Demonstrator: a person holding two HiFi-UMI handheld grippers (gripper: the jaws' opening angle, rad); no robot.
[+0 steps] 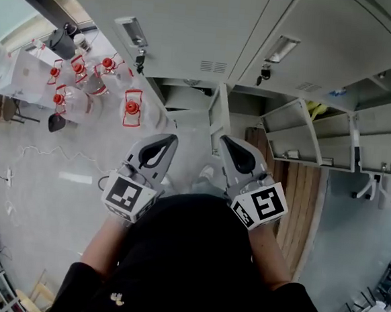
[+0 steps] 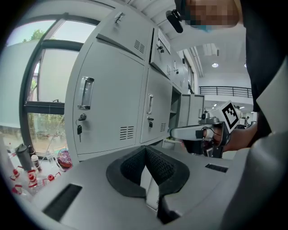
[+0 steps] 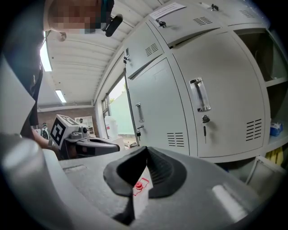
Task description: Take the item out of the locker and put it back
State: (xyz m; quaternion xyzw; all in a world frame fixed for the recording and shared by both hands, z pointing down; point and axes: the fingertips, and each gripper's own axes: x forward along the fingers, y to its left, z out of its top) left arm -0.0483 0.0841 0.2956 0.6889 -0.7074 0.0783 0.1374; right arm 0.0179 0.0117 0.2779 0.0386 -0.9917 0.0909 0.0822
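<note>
Left gripper point(image 1: 167, 140): fingers clenched, empty.
Right gripper point(image 1: 227, 142): fingers clenched, empty.
Item: unheld; perhaps the yellow thing point(image 1: 315, 109) inside the open locker point(image 1: 289, 126).
Advice: release the fingers before reaching inside.

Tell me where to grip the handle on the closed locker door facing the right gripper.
Likely the handle at its middle, from straight in front, jaws either side: it is an upright bar standing off the door. The right gripper is shut, so open first.
</note>
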